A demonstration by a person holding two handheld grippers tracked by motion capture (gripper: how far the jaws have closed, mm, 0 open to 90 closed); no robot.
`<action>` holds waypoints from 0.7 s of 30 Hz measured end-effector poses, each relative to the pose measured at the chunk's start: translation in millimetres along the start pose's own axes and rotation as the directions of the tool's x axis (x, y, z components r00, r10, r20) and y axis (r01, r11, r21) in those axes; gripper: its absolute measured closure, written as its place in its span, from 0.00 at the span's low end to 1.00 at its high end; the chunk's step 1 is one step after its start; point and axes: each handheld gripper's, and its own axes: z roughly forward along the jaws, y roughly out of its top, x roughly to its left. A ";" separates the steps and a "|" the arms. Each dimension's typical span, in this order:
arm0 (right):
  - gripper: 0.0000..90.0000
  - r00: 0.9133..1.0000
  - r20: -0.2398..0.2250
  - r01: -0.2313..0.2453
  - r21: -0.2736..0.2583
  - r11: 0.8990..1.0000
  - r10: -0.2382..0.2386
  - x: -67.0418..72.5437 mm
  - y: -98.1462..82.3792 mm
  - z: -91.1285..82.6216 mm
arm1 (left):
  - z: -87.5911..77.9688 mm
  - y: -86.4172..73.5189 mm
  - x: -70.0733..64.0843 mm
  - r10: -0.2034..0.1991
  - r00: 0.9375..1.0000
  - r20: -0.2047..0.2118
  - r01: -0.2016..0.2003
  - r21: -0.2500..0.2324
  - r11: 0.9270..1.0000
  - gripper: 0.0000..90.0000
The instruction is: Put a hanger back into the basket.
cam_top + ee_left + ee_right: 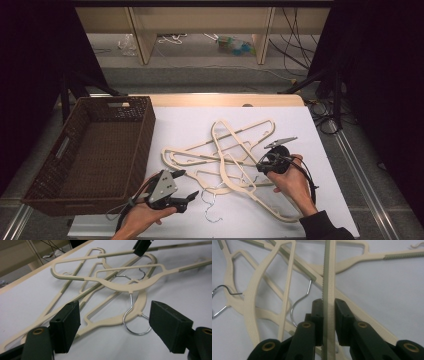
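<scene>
Nearest to the camera in the high view are the two hands, each with a gripper. The left gripper hovers low over the white table with its jaws spread and nothing between the pads; in the left gripper view the metal hook of one hanger lies on the table just ahead, between the two jaws. The right gripper is pressed together on the ribbed bar of a cream hanger; the right gripper view shows the bar pinched upright between both pads. The pile of hangers lies tangled in the middle of the table, several frames crossing each other, and the brown basket stands to the left of it, with nothing visible inside.

The step in hand seems to be to separate one hanger from the pile. To do it well, I think the right gripper should keep its firm pinch and lift slowly, because the hooks can catch on the other frames. The left gripper can come down on a neighbouring hanger and hold it on the table. A fast pull would probably drag the whole pile.
</scene>
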 end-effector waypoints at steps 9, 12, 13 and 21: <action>0.88 1.000 -0.005 0.021 -0.041 0.999 -0.021 7.9 5.2 -8.6 | 38.1 8.4 12.0 0.084 0.996 -0.035 -0.081 0.072 0.994 0.33; 0.88 0.998 -0.009 0.064 -0.058 0.996 -0.065 6.5 6.9 -10.0 | 50.5 9.6 15.7 0.125 0.991 -0.058 -0.120 0.080 0.990 0.33; 0.88 0.999 -0.011 0.040 -0.041 0.998 -0.041 8.2 7.3 -11.6 | 55.1 9.4 17.7 0.151 0.987 -0.061 -0.144 0.104 0.984 0.33; 0.88 0.998 -0.027 0.062 -0.047 0.997 -0.063 8.0 10.0 -13.7 | 77.2 9.7 17.7 0.280 0.958 -0.060 -0.267 0.164 0.950 0.29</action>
